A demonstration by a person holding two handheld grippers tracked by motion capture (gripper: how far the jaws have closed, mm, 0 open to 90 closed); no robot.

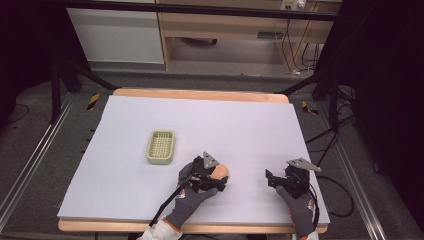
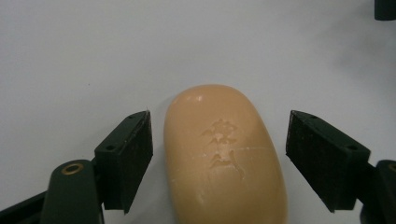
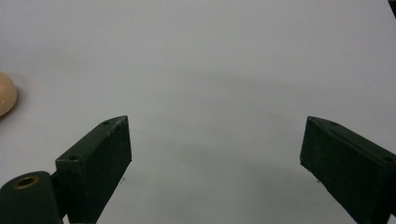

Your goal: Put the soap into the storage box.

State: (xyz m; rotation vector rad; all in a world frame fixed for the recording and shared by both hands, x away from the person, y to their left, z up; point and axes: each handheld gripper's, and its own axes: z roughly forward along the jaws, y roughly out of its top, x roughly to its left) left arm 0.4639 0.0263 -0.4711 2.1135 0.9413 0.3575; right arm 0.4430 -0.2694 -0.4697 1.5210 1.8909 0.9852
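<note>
Left tool [image 2: 219,154] spread around the soap [image 2: 224,154], seemingly untouched; right tool [image 3: 215,163] gapes over bare mat [image 3: 210,70].

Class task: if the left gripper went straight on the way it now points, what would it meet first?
Probably the soap bar: it lies on the table between the open jaws of the left gripper, apparently untouched, directly ahead.

A peach-orange soap bar [image 2: 224,154] (characters stamped on top), black fingers [image 2: 126,161], a pale-green latticed basket [image 1: 161,147], lavender-grey table [image 1: 240,125].

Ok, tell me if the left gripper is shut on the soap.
Open: the left gripper straddles the soap, a gap showing at each jaw.
</note>
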